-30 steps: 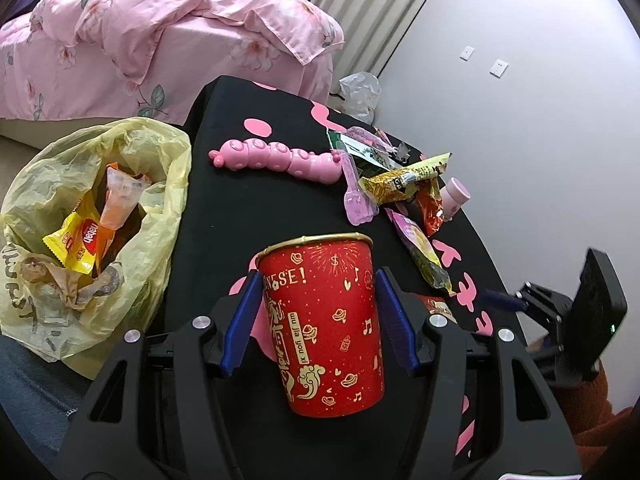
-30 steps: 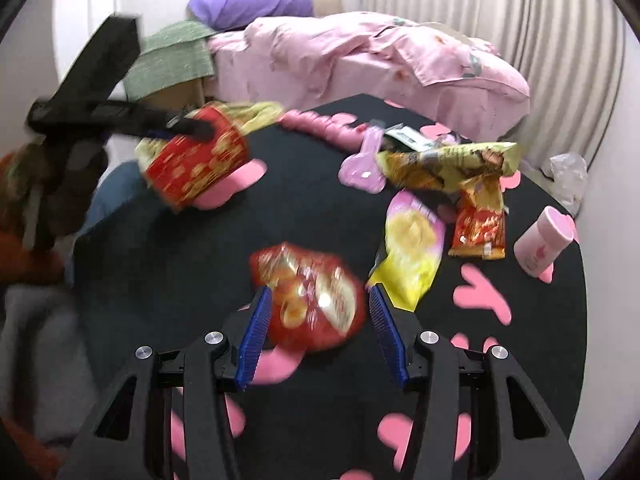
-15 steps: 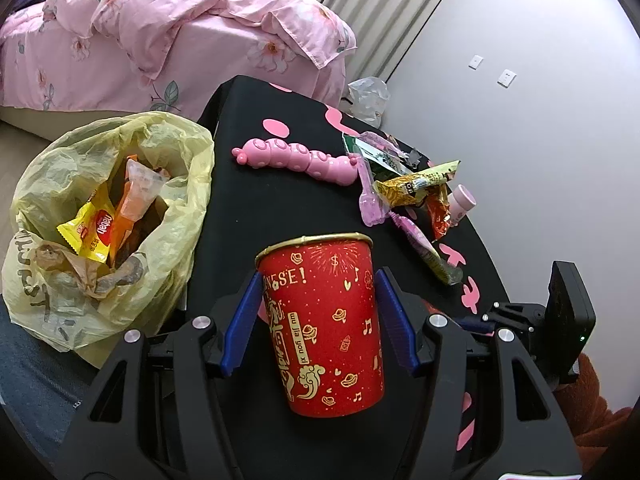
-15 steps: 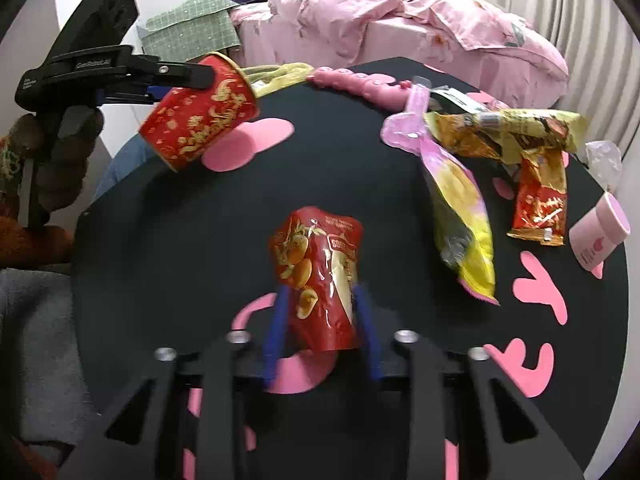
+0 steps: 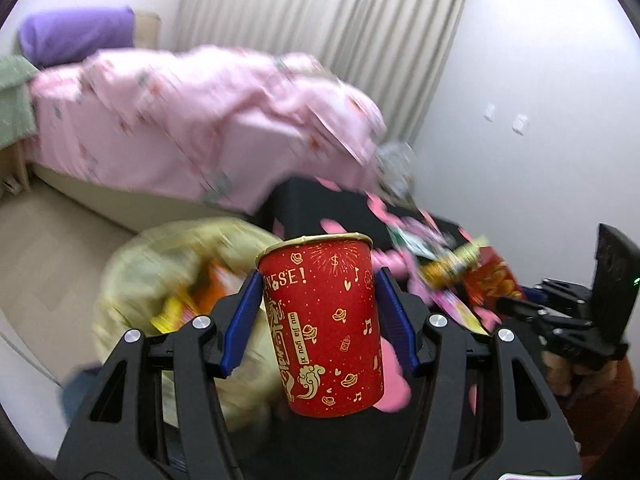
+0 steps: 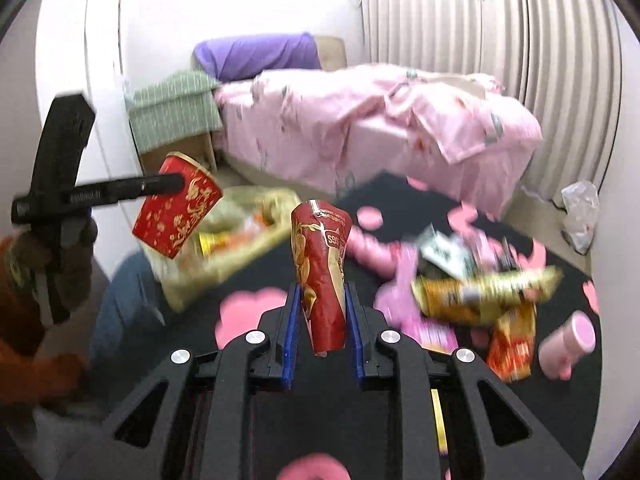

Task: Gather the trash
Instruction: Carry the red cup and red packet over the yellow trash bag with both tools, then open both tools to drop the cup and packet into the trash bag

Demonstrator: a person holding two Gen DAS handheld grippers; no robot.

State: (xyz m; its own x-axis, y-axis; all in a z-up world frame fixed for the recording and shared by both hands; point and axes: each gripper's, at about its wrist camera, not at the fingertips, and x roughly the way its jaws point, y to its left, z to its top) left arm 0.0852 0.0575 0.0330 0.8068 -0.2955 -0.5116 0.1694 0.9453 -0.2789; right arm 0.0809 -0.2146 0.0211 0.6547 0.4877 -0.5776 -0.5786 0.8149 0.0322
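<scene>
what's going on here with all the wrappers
A person is clearing trash off a black table with tongs in each hand. The left tongs grip a red paper cup, lifted clear of the table. The right tongs have just closed on a red snack packet, also in the air. A yellow trash bag sits open at the table's edge; more wrappers remain.

I'm working in a home bedroom. A bed [image 6: 360, 120] with a rumpled pink floral duvet [image 5: 192, 120] and purple pillow [image 6: 256, 54] sits at twelve o'clock, pleated curtains [image 6: 480, 20] at one o'clock behind it.
</scene>
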